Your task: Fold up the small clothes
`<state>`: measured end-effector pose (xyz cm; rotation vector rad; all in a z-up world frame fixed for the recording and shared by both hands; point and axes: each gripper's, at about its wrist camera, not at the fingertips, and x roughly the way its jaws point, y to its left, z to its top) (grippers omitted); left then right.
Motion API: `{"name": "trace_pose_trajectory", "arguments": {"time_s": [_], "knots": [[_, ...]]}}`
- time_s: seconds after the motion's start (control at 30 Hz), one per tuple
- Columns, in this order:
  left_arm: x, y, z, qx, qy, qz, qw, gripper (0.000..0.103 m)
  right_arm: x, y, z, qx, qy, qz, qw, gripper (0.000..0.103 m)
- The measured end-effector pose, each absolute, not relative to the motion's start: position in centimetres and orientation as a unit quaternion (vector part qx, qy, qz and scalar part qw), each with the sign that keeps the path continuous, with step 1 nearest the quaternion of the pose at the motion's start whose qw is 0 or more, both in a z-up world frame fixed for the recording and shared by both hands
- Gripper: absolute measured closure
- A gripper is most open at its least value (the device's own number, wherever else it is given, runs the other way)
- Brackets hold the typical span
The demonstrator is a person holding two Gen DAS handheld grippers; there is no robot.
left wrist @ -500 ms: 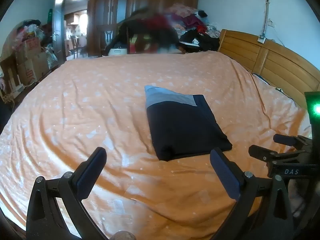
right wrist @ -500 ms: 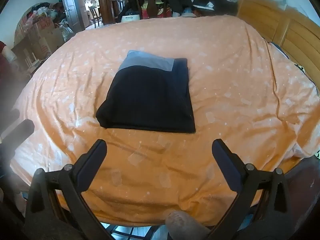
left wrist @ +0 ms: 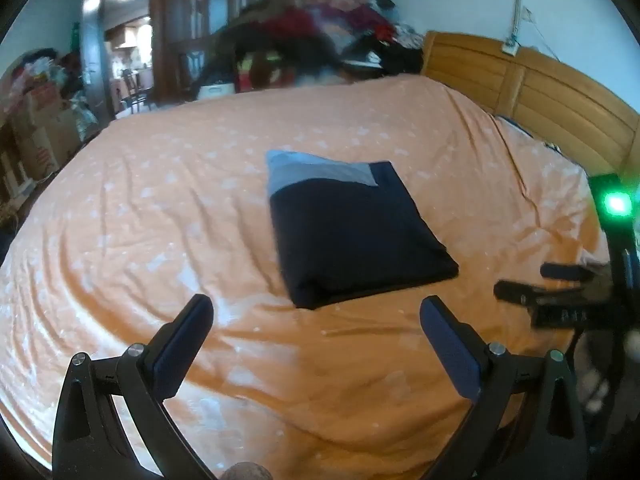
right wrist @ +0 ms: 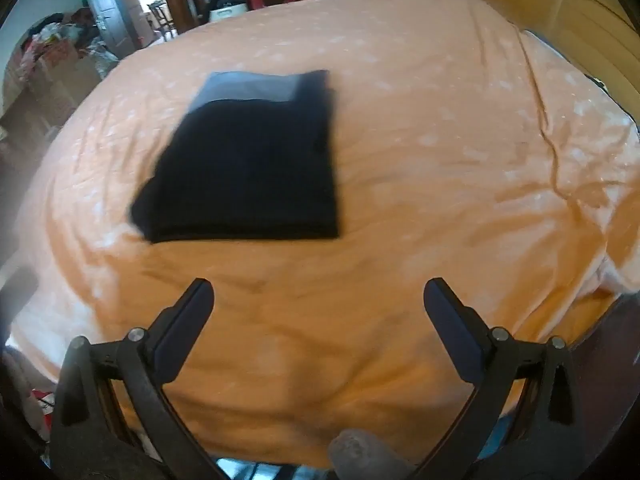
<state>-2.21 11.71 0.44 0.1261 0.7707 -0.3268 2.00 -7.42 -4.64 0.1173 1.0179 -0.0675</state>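
Left wrist view first: we see our left gripper (left wrist: 314, 316) with its jaws spread wide and nothing between them, held above the near part of the orange sheet (left wrist: 160, 208). The folded garment (left wrist: 356, 240) lies flat on the sheet ahead of the fingers and slightly right of centre, clear of both pads. It is a dark rectangle with a grey band across its far edge. Its near corner sits just beyond the gap between the fingers, without touching them.

At the right edge of this view our right gripper (left wrist: 560, 280) appears from the side, beside the garment and apart from it, with a green light (left wrist: 617, 203) glowing above it. In the right wrist view that gripper (right wrist: 319, 298) also stands wide open and empty, and the garment (right wrist: 248, 160) lies ahead and to the left of its fingers, well clear. This view is blurred, so the cloth's edges are hard to read; it seems neatly squared.

A wooden headboard (left wrist: 540, 92) runs along the right, and a pile of clothes (left wrist: 340, 36) sits beyond the far side of the bed.
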Motion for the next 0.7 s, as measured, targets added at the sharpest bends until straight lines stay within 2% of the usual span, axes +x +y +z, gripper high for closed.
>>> {"name": "trace_pose_trajectory", "arguments": {"time_s": [0.43,0.7], "knots": [[2.4,1.9,-3.9,0.124,0.404,-0.203,0.883,0.000,11.6,-26.6,-5.5,-0.018,0.422,-0.143,0.895,0.000],[5.9,-5.1,-6.5,0.144,0.411,-0.231,0.870,0.000,11.3,-35.1,-11.8,-0.010,0.474,-0.172,0.863,0.000]]}}
